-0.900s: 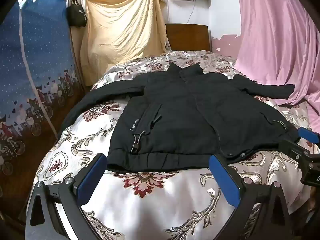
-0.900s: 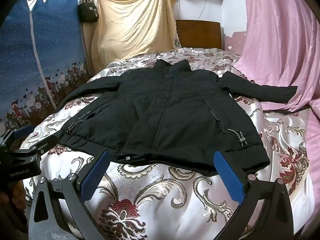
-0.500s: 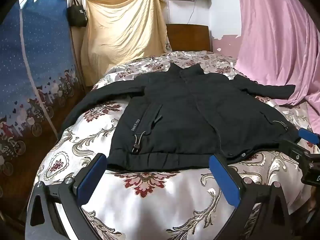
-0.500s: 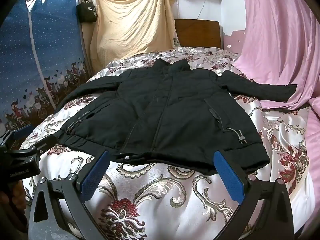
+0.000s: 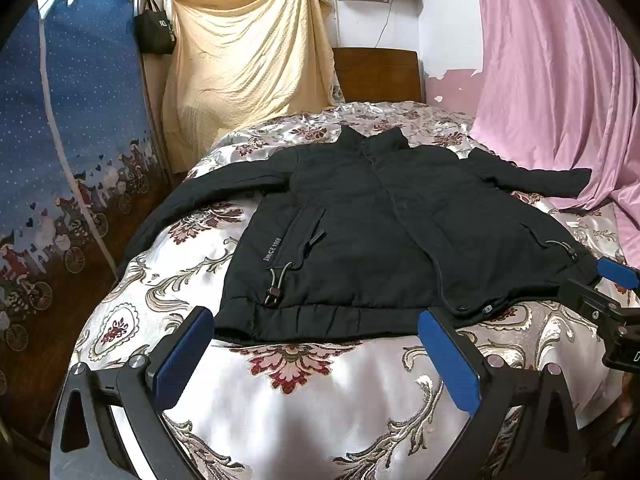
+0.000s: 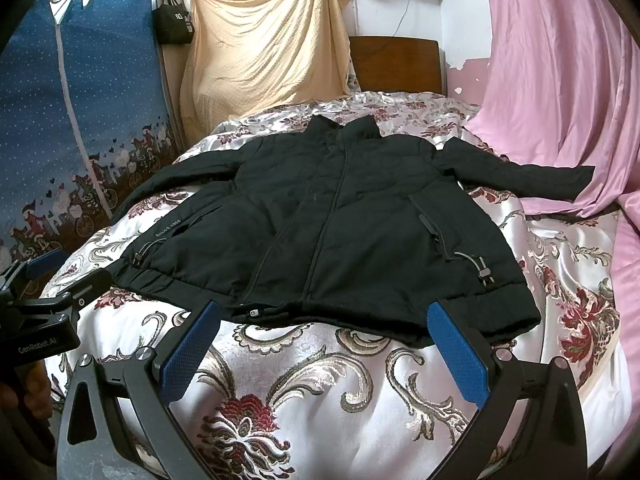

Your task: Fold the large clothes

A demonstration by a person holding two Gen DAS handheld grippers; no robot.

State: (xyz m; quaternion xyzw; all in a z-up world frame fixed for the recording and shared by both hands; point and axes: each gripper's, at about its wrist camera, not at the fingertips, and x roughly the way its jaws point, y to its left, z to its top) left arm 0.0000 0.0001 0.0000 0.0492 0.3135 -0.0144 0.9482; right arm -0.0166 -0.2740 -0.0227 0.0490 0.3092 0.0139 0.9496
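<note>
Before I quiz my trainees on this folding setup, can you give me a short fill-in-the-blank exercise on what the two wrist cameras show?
1. The black jacket lies spread flat on the bed's floral bedspread with its front zipper ____.
2. The left gripper and the right gripper both stand ____, holding nothing.
3. Against the yellow cloth by the wall hangs a small ____ bag.
4. The jacket's sleeve nearest the curtain reaches toward a curtain coloured ____.

Missing words: closed; open; black; pink

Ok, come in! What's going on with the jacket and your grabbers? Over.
Left gripper open, right gripper open, both empty. Jacket flat on bed, sleeves out, unfolded. Nothing in the way.
</note>
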